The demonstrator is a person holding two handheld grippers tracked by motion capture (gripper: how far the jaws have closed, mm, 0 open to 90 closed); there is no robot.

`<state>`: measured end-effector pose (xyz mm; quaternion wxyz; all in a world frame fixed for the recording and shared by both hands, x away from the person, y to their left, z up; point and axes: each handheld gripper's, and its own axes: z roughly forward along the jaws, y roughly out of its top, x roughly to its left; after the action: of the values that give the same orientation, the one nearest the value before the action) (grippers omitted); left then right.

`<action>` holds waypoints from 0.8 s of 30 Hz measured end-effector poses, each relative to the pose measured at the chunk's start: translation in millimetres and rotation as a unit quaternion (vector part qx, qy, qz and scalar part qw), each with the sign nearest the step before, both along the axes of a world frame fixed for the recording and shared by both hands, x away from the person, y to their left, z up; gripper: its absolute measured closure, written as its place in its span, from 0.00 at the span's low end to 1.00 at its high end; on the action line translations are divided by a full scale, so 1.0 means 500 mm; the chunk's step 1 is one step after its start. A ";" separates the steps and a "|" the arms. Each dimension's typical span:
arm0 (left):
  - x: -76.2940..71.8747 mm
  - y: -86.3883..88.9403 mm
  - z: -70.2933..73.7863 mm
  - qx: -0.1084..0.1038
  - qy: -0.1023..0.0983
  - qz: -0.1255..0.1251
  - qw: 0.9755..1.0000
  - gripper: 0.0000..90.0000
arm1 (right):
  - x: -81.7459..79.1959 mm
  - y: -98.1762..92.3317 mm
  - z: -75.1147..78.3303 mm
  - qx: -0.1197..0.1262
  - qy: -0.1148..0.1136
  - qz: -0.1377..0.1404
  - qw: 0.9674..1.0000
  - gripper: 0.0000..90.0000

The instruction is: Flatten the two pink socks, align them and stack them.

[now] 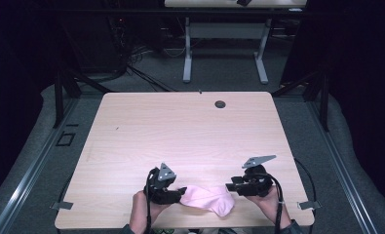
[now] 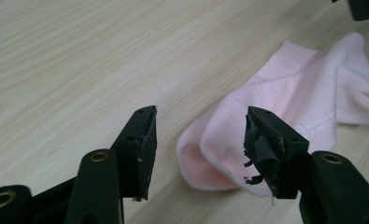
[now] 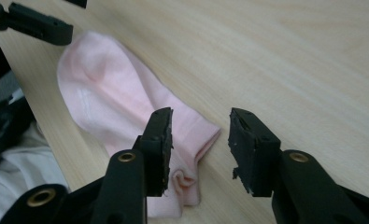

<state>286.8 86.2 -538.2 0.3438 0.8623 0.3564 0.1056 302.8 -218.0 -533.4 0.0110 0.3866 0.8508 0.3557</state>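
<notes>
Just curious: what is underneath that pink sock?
The pink sock lies flat on the bare wooden table between both grippers' open fingers. Wood shows all round it; whatever its fabric covers is hidden.

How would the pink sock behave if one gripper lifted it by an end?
The pink sock would probably droop: it lies limp and creased on the table, so it looks floppy. Its thin knit suggests little weight. The fuzzy fabric should grip rather than slip, and it looks unlikely to roll or break.

Sock (image 1: 209,198) on table (image 1: 180,131) near front edge, between both tools
</notes>
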 end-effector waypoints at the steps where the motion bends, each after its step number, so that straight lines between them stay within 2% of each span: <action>1: 0.003 -0.007 -0.006 0.008 0.006 -0.005 1.000 0.54 | 0.001 0.010 -0.006 -0.015 0.005 0.011 1.000 0.69; 2: 0.005 -0.012 -0.011 0.014 0.010 -0.010 1.000 0.56 | -0.001 0.019 -0.014 -0.032 0.008 0.024 0.999 0.70; 3: 0.004 -0.016 -0.018 0.023 0.012 -0.018 1.000 0.62 | -0.010 0.032 -0.021 -0.053 0.012 0.038 0.998 0.70; 5: 0.002 -0.017 -0.020 0.029 0.013 -0.021 0.999 0.69 | -0.022 0.036 -0.024 -0.057 0.013 0.046 0.997 0.69; 7: -0.001 -0.017 -0.023 0.035 0.012 -0.023 0.999 0.72 | -0.026 0.036 -0.024 -0.057 0.012 0.047 0.997 0.69; 9: -0.003 -0.017 -0.028 0.036 0.013 -0.022 0.999 0.81 | -0.033 0.038 -0.028 -0.063 0.017 0.059 0.996 0.69; 11: -0.006 -0.018 -0.032 0.041 0.012 -0.024 0.999 0.84 | -0.031 0.038 -0.030 -0.062 0.018 0.060 0.996 0.69; 12: -0.006 -0.018 -0.032 0.040 0.011 -0.023 0.999 0.88 | -0.026 0.034 -0.033 -0.056 0.019 0.049 0.997 0.72; 16: -0.007 -0.018 -0.036 0.040 0.009 -0.019 0.999 0.94 | -0.025 0.032 -0.033 -0.052 0.019 0.053 0.997 0.76; 19: -0.007 -0.017 -0.040 0.043 0.010 -0.014 0.999 0.96 | -0.028 0.042 -0.039 -0.069 0.021 0.072 0.995 0.77; 20: -0.008 -0.018 -0.041 0.040 0.011 -0.012 0.999 0.96 | -0.030 0.045 -0.042 -0.070 0.029 0.077 0.994 0.77; 21: -0.008 -0.018 -0.043 0.044 0.009 -0.012 0.999 0.97 | -0.033 0.050 -0.046 -0.087 0.023 0.086 0.992 0.78; 24: -0.010 -0.020 -0.046 0.047 0.007 -0.010 0.999 0.97 | -0.039 0.057 -0.047 -0.093 0.012 0.094 0.991 0.84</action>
<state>281.7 76.4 -561.2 0.3015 0.8817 0.3449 0.1125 283.2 -189.7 -556.8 0.0032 0.3062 0.9130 0.2696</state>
